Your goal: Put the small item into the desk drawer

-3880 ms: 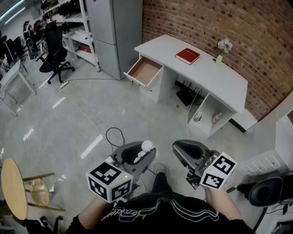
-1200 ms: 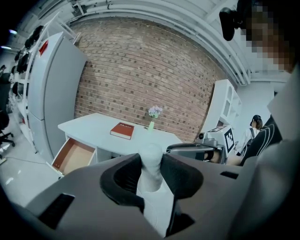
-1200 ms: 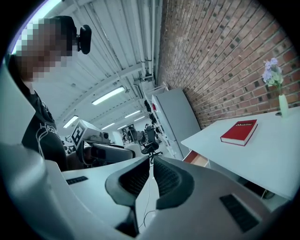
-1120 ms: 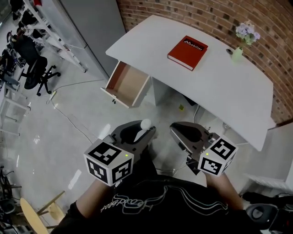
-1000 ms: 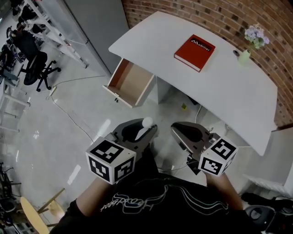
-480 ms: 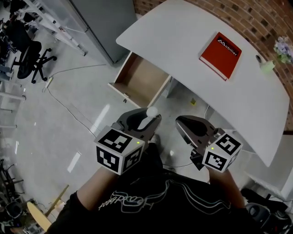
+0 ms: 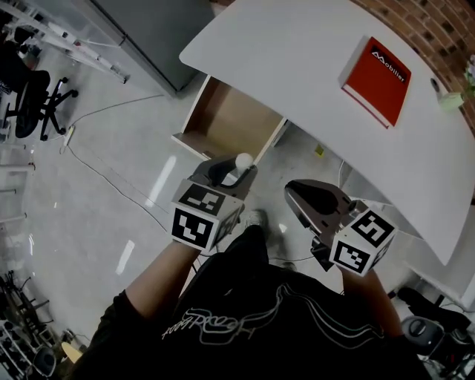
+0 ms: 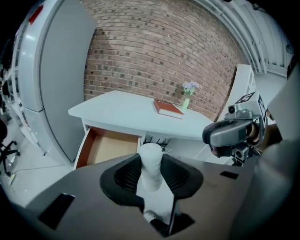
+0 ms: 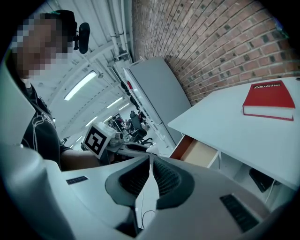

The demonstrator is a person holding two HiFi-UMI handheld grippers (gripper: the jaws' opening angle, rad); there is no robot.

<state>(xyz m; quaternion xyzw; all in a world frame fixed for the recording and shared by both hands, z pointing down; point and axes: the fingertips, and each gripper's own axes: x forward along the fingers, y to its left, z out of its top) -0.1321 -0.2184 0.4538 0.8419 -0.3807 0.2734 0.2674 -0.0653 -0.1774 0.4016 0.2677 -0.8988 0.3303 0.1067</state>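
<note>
My left gripper (image 7: 236, 170) is shut on a small white item with a rounded top (image 7: 242, 160), which stands up between its dark pads (image 8: 175, 175) in the left gripper view as the white item (image 8: 151, 165). It hovers just in front of the open wooden drawer (image 7: 228, 123) of the white desk (image 7: 312, 74); that drawer (image 8: 108, 146) shows bare inside. My right gripper (image 7: 306, 194) hangs beside it to the right, shut with nothing between its jaws (image 9: 149, 174).
A red book (image 7: 375, 70) lies on the desktop, with a small vase of flowers (image 8: 188, 93) at the far end by the brick wall. A grey cabinet (image 7: 148, 22) stands left of the desk. Cables trail over the floor (image 7: 96, 159).
I have come closer to the desk; the drawer now lies right in front of my left gripper, which still holds the white item. The right gripper stays beside it.
</note>
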